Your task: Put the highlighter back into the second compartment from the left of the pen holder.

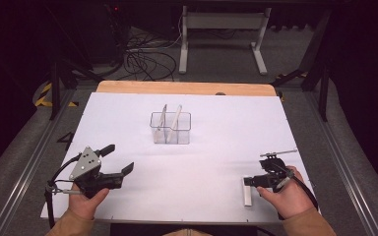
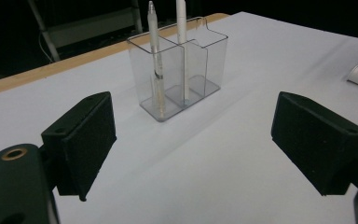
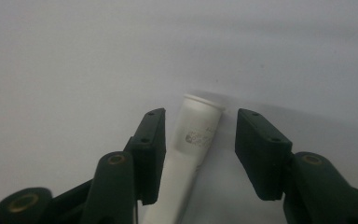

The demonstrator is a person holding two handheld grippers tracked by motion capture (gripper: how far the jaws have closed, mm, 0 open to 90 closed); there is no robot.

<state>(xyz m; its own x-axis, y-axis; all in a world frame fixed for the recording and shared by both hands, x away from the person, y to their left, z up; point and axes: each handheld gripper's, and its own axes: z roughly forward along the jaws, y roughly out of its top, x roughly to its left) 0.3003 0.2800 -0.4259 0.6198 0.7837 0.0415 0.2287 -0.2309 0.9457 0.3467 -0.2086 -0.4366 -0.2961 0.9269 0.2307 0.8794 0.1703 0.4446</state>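
Observation:
A clear two-compartment holder [image 1: 170,129] [image 2: 182,79] stands at the middle of the white sheet with one white pen [image 2: 154,46] upright in each compartment. A third white pen [image 1: 247,192] [image 3: 193,149] lies flat near the front right. My right gripper [image 1: 249,181] [image 3: 200,119] is lowered over its far end and is open: the jaws straddle the barrel, the left pad close beside it and the right pad clearly apart. My left gripper [image 1: 118,159] [image 2: 193,130] rests at the front left, wide open with nothing between its jaws, pointing at the holder.
The white sheet [image 1: 128,113] covers a wooden table whose far edge [image 1: 187,87] shows beyond it. Cables [image 1: 145,59] and a white desk frame [image 1: 221,29] are on the floor behind. Metal rails run along both table sides.

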